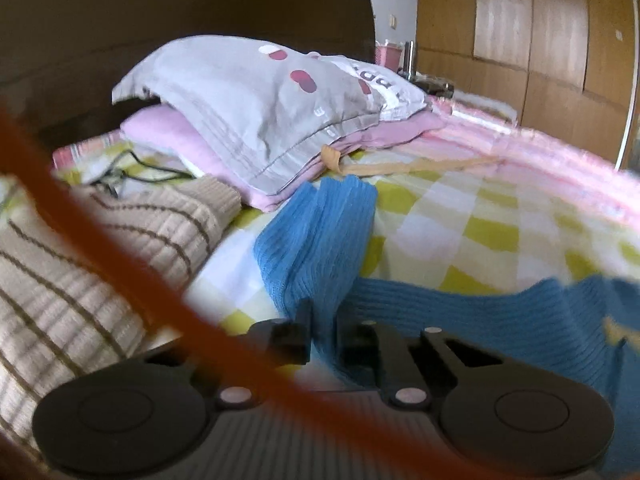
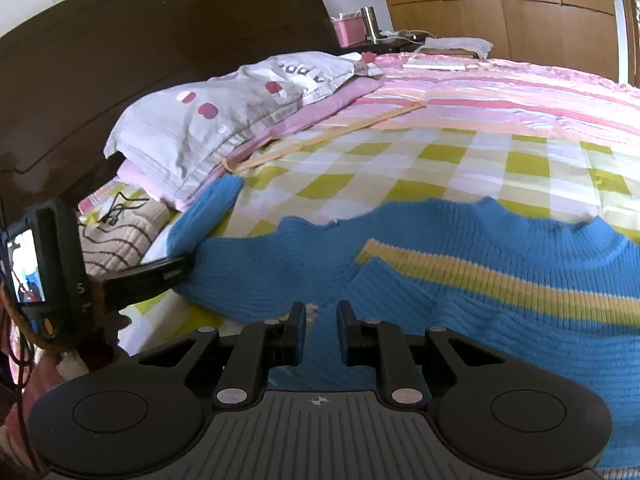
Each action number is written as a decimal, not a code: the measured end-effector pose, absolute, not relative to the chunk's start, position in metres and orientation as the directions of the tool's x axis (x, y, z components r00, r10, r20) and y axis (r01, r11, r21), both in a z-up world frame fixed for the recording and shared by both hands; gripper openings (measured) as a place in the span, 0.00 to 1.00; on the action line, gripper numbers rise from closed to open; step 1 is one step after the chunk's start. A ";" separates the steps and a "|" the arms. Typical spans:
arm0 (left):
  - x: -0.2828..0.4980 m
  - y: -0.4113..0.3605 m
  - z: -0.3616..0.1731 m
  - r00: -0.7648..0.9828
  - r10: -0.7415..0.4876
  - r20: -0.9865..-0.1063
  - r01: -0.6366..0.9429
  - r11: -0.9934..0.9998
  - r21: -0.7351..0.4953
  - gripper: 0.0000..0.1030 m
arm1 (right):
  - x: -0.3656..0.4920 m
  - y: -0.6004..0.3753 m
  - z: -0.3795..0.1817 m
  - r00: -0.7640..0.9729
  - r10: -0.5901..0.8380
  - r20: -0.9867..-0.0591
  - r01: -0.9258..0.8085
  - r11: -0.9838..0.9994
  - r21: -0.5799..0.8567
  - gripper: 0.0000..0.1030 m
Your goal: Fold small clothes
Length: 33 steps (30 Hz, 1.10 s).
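Observation:
A blue knit sweater (image 2: 460, 292) with a yellow chest stripe lies on the checked bedspread (image 2: 400, 168). My left gripper (image 1: 322, 320) is shut on the sweater's left sleeve (image 1: 320, 236), which rises between its jaws and points toward the pillows. In the right wrist view the left gripper (image 2: 176, 268) shows at the sleeve's side. My right gripper (image 2: 320, 320) stands at the sweater's near edge, jaws slightly apart with blue fabric between them; whether it grips is unclear.
A beige striped knit garment (image 1: 100, 256) lies to the left. Grey and pink pillows (image 1: 256, 112) rest against the dark headboard (image 2: 160, 40). A tan strap (image 2: 320, 136) crosses the bed. A wooden wardrobe (image 2: 520, 12) stands behind. An orange cable (image 1: 120, 248) crosses the left view.

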<state>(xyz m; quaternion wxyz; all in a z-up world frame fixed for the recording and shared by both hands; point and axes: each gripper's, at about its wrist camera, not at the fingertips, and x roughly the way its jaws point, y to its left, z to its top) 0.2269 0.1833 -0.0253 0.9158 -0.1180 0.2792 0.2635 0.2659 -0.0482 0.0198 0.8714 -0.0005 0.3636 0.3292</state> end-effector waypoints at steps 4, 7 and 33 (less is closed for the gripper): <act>0.218 0.180 -0.013 0.778 0.345 -0.526 -0.483 0.863 -0.148 0.15 | 0.274 -0.038 0.028 0.508 0.596 -0.622 -0.588 0.768 0.256 0.18; 0.213 0.172 -0.007 0.818 0.279 -0.502 -0.416 0.891 -0.182 0.15 | 0.287 -0.023 0.034 0.475 0.629 -0.615 -0.607 0.741 0.288 0.18; 0.216 0.148 -0.010 0.836 0.044 -0.546 -0.222 0.939 -0.265 0.14 | 0.418 0.108 -0.026 0.161 0.725 -0.669 -0.479 0.651 0.590 0.31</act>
